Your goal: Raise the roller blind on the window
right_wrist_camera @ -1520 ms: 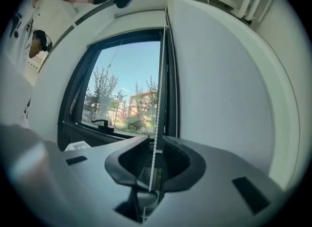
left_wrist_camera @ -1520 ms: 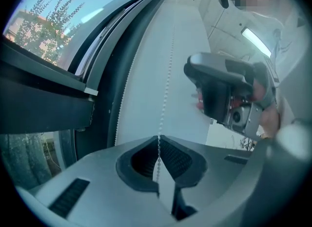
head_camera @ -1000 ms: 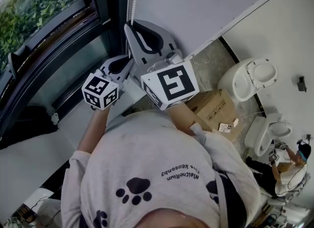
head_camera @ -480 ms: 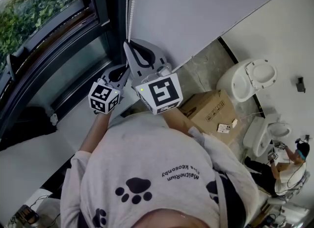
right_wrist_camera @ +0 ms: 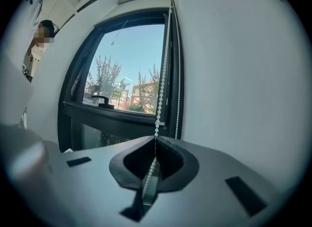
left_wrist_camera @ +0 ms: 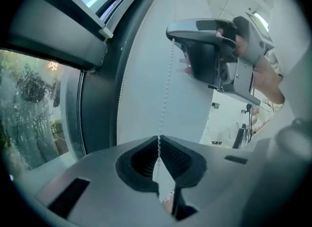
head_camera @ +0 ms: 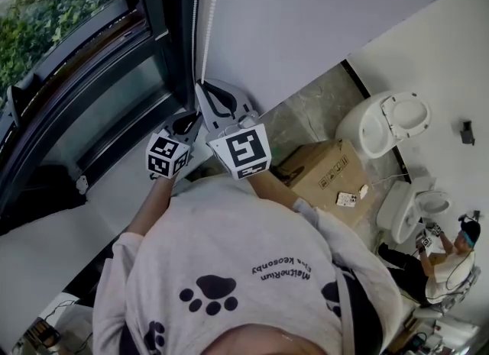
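A dark-framed window (head_camera: 84, 79) fills the upper left of the head view. A bare white wall (head_camera: 321, 17) runs to its right, and a cardboard box (head_camera: 328, 174) and toilets (head_camera: 386, 121) stand on the floor at the right. The bead chain (right_wrist_camera: 162, 74) hangs in 2 strands down the seam between frame and wall. No blind fabric shows over the glass in any view, so how far the blind is up cannot be told.

The right tongs (right_wrist_camera: 155, 140) are closed on 1 strand, the beads pinched between the pads. The left tongs (left_wrist_camera: 159, 138) are also closed on the bead chain. From the left gripper view it looks like the same strand, just below the right pair.

This reads as the pulling step, with both hands drawing the strand down. Both pairs sit low in the head view, near the sill and close to the person's chest, so little downward room seems left. The next move likely calls for 1 pair to let go and regrip higher while the other holds.

Above, the strand runs free and the wall side is open. The 2nd strand hangs just beside the 1st, and the frame edge is close on the left, so a regrip must take only 1 strand.
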Action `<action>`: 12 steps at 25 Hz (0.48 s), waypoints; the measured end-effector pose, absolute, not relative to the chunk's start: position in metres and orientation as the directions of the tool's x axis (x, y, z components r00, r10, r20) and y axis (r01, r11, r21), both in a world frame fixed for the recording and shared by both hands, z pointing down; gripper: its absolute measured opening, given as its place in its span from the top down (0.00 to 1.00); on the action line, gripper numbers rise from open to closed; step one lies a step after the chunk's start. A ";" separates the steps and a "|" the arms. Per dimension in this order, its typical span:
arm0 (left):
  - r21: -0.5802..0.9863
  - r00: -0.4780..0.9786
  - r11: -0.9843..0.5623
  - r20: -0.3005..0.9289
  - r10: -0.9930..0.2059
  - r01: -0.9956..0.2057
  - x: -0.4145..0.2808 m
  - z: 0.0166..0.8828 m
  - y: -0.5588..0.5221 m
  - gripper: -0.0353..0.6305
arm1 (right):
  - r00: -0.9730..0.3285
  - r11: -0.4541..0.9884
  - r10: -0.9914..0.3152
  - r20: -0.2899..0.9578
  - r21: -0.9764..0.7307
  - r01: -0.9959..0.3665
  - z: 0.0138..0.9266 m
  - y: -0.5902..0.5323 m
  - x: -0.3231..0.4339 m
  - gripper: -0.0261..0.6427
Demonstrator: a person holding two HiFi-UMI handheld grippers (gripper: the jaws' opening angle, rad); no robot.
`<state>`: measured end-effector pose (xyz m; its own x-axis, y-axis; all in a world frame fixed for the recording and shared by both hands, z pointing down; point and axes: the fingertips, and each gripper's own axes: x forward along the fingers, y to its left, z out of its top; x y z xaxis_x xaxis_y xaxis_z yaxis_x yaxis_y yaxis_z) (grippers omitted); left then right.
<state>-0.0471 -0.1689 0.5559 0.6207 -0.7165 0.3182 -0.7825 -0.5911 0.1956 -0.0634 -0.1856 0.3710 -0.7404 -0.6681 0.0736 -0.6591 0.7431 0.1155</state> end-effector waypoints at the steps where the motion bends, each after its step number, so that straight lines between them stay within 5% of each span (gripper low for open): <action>1: 0.198 0.619 -0.588 0.328 -0.714 -0.784 -0.047 0.561 -0.168 0.92 | -0.742 0.746 -0.665 0.081 0.115 -0.656 0.376 -0.185 -0.064 0.94; 12: 0.209 0.592 -0.556 0.356 -0.723 -0.805 -0.048 0.580 -0.160 0.91 | -0.765 0.773 -0.634 0.113 0.104 -0.626 0.395 -0.179 -0.068 0.95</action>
<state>-0.0477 -0.1604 0.5796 0.5920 -0.7229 0.3563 -0.8046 -0.5559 0.2088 -0.0681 -0.1790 0.3955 -0.7647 -0.6344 0.1131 -0.6258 0.7730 0.1042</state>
